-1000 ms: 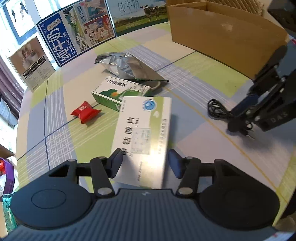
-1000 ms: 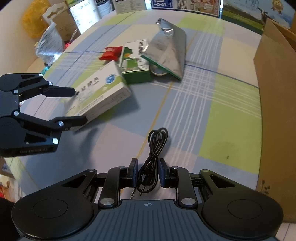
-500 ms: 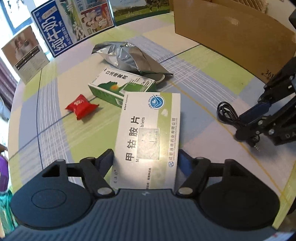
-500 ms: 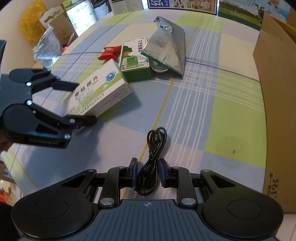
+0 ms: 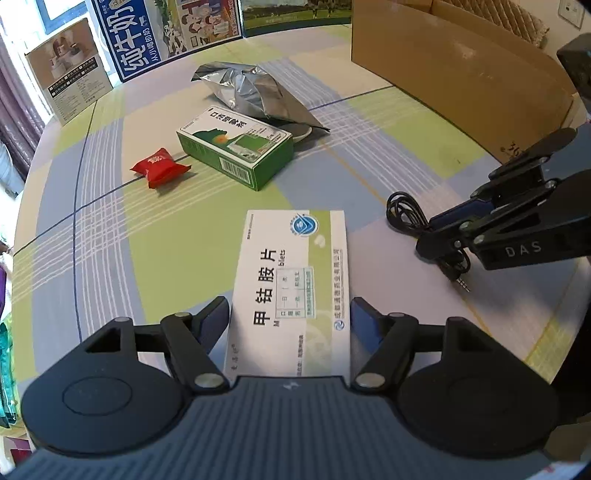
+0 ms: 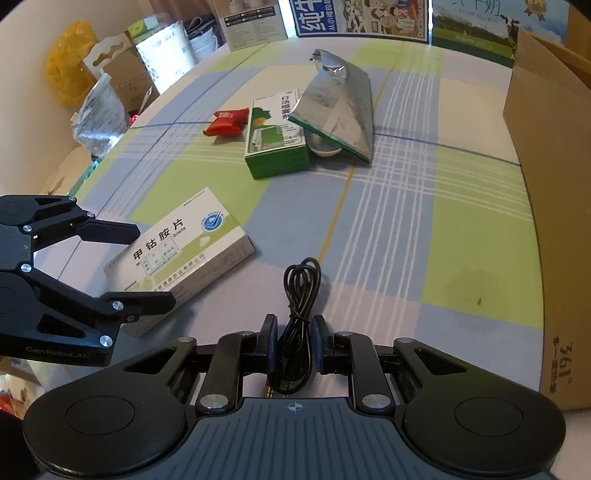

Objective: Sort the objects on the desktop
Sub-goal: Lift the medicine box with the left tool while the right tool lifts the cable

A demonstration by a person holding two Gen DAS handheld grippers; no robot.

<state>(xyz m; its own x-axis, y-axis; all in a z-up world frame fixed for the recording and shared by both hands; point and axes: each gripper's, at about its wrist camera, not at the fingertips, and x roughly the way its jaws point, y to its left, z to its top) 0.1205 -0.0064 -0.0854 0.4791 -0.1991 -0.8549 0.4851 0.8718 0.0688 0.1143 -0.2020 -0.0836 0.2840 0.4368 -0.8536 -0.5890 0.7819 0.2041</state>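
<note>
Moved: white medicine box (image 5: 291, 284) nearer, flat | left claw (image 5: 290, 321) spread astride it | right claw (image 6: 293, 345) clamps black cable (image 6: 301, 288)

On the counter (image 6: 388, 236), the tablet box (image 5: 291, 291) lay nearest the left hand-held gripper (image 5: 290, 319), between its spread fingers. To its right the coiled cable (image 6: 301, 295) sat between the fingers of the right hand-held gripper (image 6: 294, 341). Farther back lay the spray box (image 5: 236, 147), with the snack packet (image 5: 159, 171) just to its left and the foil pouch (image 5: 255, 92) behind it (one corner resting over a small dish). The cardboard box (image 6: 546, 206) stood along the right edge; printed boards (image 5: 166, 33) stood at the far edge.
</note>
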